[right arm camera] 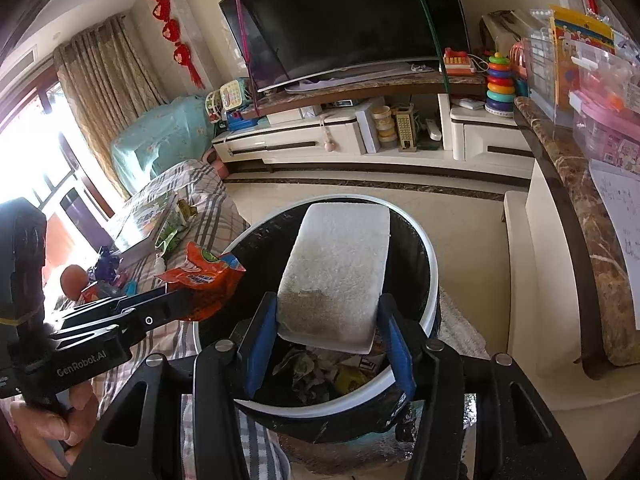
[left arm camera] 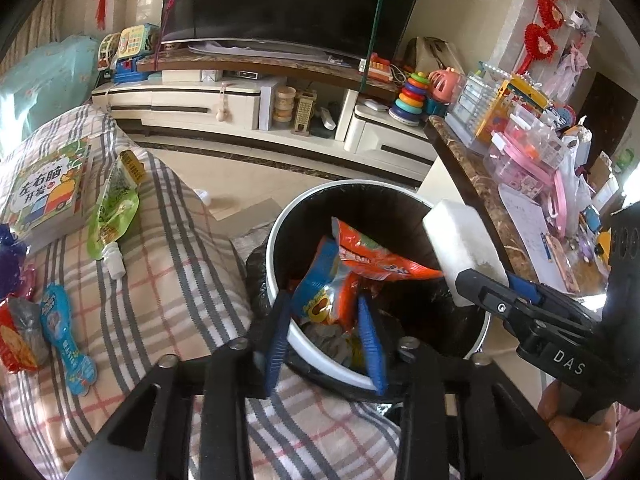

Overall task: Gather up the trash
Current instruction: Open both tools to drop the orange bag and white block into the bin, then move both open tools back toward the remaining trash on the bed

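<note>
A white-rimmed bin with a black liner stands beside the plaid sofa and holds crumpled trash. My left gripper hovers over the bin's near edge. An orange and blue snack wrapper fills the gap between its blue fingers and touches both. My right gripper is shut on a white, dirt-stained sponge block, holding it tilted above the bin's opening.
On the plaid sofa cover lie a green pouch, a blue wrapper, a red packet and a picture book. A cluttered marble counter runs right of the bin. A TV stand is behind.
</note>
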`<state>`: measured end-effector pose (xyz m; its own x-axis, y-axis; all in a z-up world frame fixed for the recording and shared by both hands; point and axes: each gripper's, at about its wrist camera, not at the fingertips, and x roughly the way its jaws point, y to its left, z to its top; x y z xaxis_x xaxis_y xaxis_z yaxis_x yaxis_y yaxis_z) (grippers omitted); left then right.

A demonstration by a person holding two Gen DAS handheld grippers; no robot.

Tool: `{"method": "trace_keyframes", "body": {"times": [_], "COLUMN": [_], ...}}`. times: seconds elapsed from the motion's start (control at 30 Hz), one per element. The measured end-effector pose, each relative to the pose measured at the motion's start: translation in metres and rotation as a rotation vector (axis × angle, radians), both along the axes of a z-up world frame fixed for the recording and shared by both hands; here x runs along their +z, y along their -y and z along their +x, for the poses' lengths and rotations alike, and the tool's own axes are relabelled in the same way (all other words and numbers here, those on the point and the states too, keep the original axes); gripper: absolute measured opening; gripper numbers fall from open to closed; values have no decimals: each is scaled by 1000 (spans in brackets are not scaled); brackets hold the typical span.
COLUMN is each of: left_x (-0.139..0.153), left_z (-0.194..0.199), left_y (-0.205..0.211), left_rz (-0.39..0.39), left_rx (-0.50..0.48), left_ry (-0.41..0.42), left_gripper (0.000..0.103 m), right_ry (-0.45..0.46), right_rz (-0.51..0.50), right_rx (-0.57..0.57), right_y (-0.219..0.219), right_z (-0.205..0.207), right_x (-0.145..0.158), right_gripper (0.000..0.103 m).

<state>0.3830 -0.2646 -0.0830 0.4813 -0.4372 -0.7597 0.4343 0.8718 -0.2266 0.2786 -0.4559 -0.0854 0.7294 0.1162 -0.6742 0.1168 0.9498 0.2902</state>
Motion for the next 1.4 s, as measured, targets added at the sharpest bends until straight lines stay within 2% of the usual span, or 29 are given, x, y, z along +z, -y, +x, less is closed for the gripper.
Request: {"method": "trace_keyframes", "body": {"times": [0.07,0.1,0.2,0.4,0.47,0.53,0.73,1.4], "left_x": [-1,-1,-2,-1,0,0,-2,0], "left_z": [1,0,-2,-13,-20,-29,-50,-107], "left_y": [-1,-2,-5,-24,-33,-43,-78,-195], "left_rz": [3,0,-1,-17,-18,-18,-26,-56], "left_rx": [8,12,20,53,69,87,136,366], "left_ry": [0,4,0,5,9,12,-2,-49], "left_gripper": [52,53,55,60,63,65,67,67], "right_ry": [-1,-2,1,10,15,26,38,17], "right_rz": [12,21,35,51,59,70,78,98], "right_rx": [-2,-2,-8,-11,-9,-2,31,216], "right_y": [2,3,5,6,4,0,-22,-126], "right_z": [0,0,0,-5,-6,-9,-16,-22], "right_x": [0,-1,-2,0,0,1,6,-3], "right_gripper": [56,56,67,72,87,92,96,96]}}
